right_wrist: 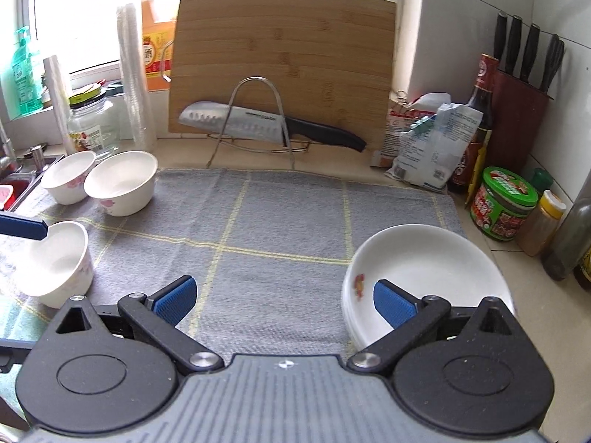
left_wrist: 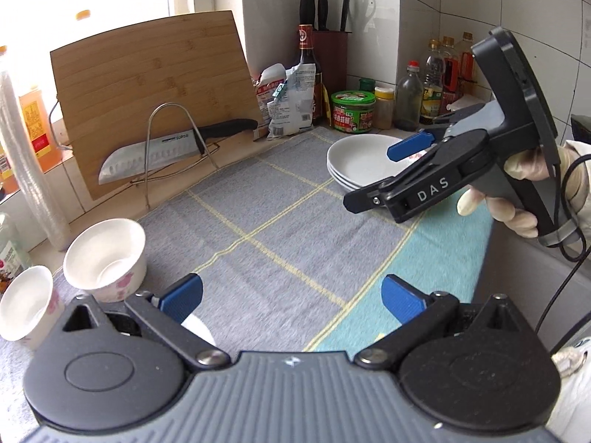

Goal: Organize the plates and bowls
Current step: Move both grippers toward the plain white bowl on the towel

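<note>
Left hand-held gripper (left_wrist: 291, 301) gapes empty above cloth (left_wrist: 280, 229); right hand-held gripper (right_wrist: 284, 301) gapes beside plates (right_wrist: 424, 269).

Glossy white ceramic plates (right_wrist: 428, 269) and bowls (right_wrist: 120, 182) sit on a matt, woven grey cloth (right_wrist: 280, 221). The far cutting board (right_wrist: 284, 59) is pale wood, the knife (right_wrist: 236, 120) shiny steel.

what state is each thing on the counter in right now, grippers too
plates: stacked on the mat's right side, top one empty
three bowls: upright, empty, unstacked on the mat's left side
knife: resting in the wire rack
cutting board: propped upright behind the rack
left gripper: open, holding nothing
right gripper: open, holding nothing, right pad over the plates' near rim
</note>
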`<state>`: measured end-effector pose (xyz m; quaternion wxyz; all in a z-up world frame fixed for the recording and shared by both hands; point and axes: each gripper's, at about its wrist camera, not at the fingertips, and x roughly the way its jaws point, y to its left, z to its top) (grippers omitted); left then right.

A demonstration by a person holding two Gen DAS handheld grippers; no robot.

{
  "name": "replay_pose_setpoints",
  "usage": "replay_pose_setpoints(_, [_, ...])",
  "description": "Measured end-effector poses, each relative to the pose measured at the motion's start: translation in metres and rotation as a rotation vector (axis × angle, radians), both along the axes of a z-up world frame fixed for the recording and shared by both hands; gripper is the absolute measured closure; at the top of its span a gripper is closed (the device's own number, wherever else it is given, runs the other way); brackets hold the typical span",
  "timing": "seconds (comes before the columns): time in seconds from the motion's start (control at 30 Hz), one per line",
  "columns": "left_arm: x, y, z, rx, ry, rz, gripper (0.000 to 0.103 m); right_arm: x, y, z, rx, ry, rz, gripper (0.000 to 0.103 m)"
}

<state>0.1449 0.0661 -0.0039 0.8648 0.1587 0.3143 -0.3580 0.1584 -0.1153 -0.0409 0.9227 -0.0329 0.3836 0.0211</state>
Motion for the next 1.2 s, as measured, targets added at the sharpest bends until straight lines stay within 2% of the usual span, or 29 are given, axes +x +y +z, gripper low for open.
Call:
replay_pose_setpoints(0.27, [-0.007,0.071,-0.007,0.036,0.023,0.074,0.001,-0.006,0.074,-0.027,0.003,0.052,0.154,0.0])
replay_pose_setpoints(0.43, [-0.001,0.099,-0.024,0.072,0.064,0.11,0.001,-0.004,0.105,-0.047,0.0,0.1,0.233,0.0])
replay_pose_setpoints(0.73, [0.015,0.118,-0.05,0.121,0.098,0.094,0.001,0.008,0.142,-0.067,-0.001,0.12,0.351,0.0])
replay_pose_setpoints(0.87, [0.019,0.119,-0.055,0.157,0.069,0.05,0.001,0.012,0.153,-0.069,-0.015,0.113,0.394,0.0])
replay_pose_setpoints(1.1, [0.034,0.122,-0.059,0.152,0.082,0.007,0.001,0.022,0.158,-0.082,-0.019,0.165,0.418,0.0])
replay_pose_setpoints(1.2, [0.04,0.122,-0.058,0.153,0.076,-0.016,0.002,0.02,0.158,-0.085,-0.013,0.148,0.434,0.0])
